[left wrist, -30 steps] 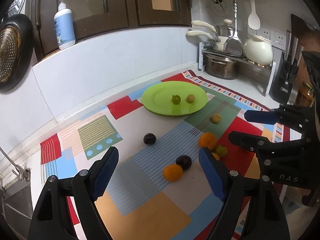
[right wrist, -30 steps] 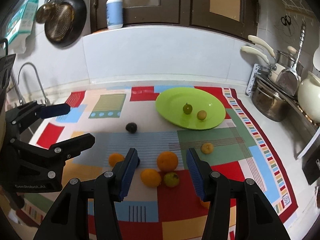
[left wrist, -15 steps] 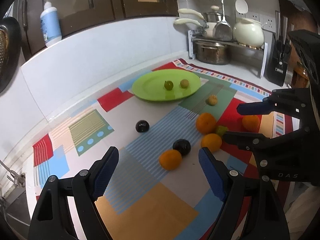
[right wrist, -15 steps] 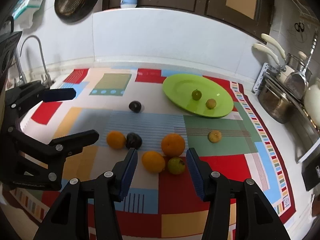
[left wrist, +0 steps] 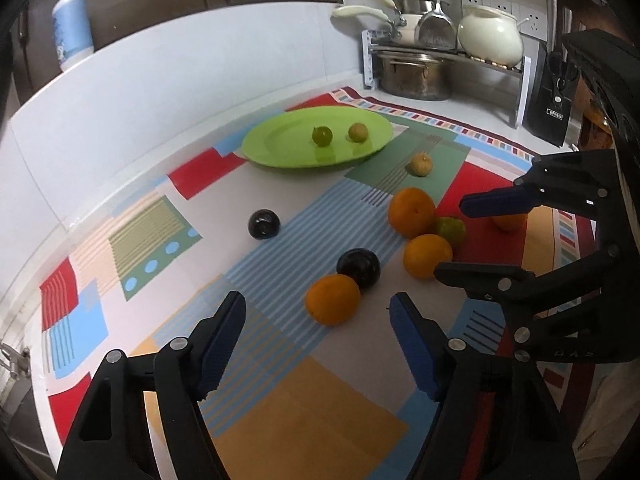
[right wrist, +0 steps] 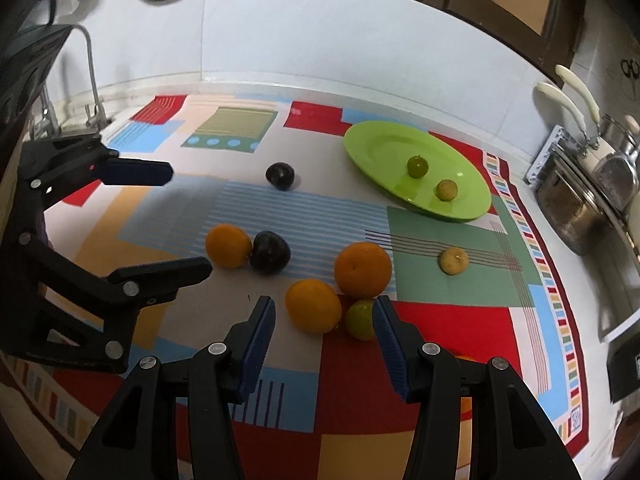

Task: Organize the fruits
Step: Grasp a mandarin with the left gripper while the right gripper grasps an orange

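Observation:
A green plate (left wrist: 280, 148) (right wrist: 376, 148) at the back of the patterned mat holds two small greenish fruits (left wrist: 322, 135) (right wrist: 446, 190). Loose on the mat lie several oranges (left wrist: 332, 299) (right wrist: 313, 306), two dark plums (left wrist: 358, 268) (right wrist: 280, 175), a green fruit (right wrist: 360, 320) and a small yellow fruit (right wrist: 453, 261). My left gripper (left wrist: 318, 340) is open and empty just in front of an orange. My right gripper (right wrist: 324, 340) is open and empty, its fingers on either side of an orange and the green fruit.
A colourful mat (left wrist: 296, 412) covers the counter. A rack with pots (left wrist: 416, 76) and a white kettle (left wrist: 490, 36) stands at the back right, next to a knife block (left wrist: 554, 108). A tap (right wrist: 90, 68) is at the left.
Both grippers have moved forward and down toward the loose fruit, which now looks larger and nearer. Both stay open. No fruit has moved.

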